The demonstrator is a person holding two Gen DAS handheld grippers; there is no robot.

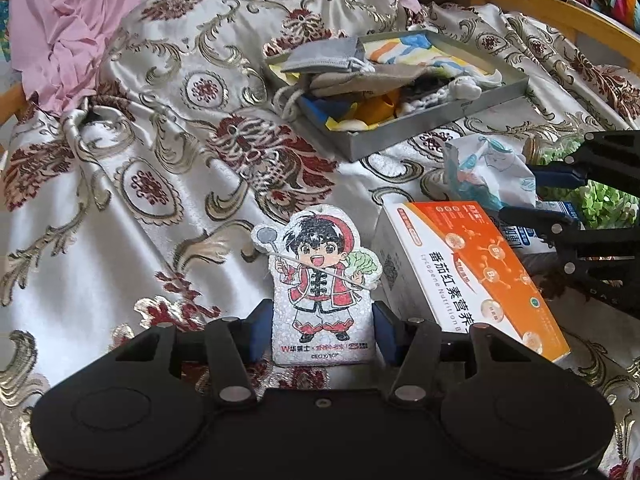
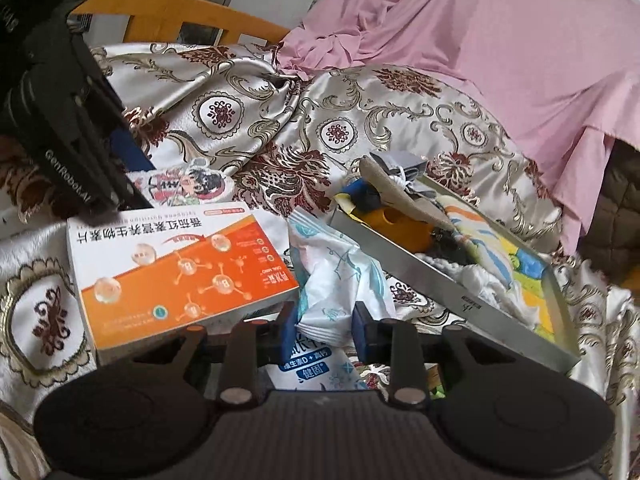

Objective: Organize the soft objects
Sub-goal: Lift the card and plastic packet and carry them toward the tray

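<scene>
My left gripper (image 1: 322,330) is shut on a flat white sponge cut-out (image 1: 320,284) printed with a cartoon boy, held upright over the patterned bedspread; the cut-out also shows in the right wrist view (image 2: 188,188). My right gripper (image 2: 326,326) has its jaws on either side of a crumpled white and blue cloth (image 2: 340,276), which also shows in the left wrist view (image 1: 490,172). A shallow grey tray (image 1: 400,128) at the back holds grey pouches, yellow and blue soft pieces and a printed cloth; it also lies at the right (image 2: 440,280).
An orange and white supplement box (image 1: 480,276) lies right of the cut-out, also seen in the right wrist view (image 2: 180,268). A blue and white packet (image 2: 316,364) lies under my right gripper. Pink fabric (image 2: 500,48) and a wooden bed frame (image 1: 560,12) border the bedspread.
</scene>
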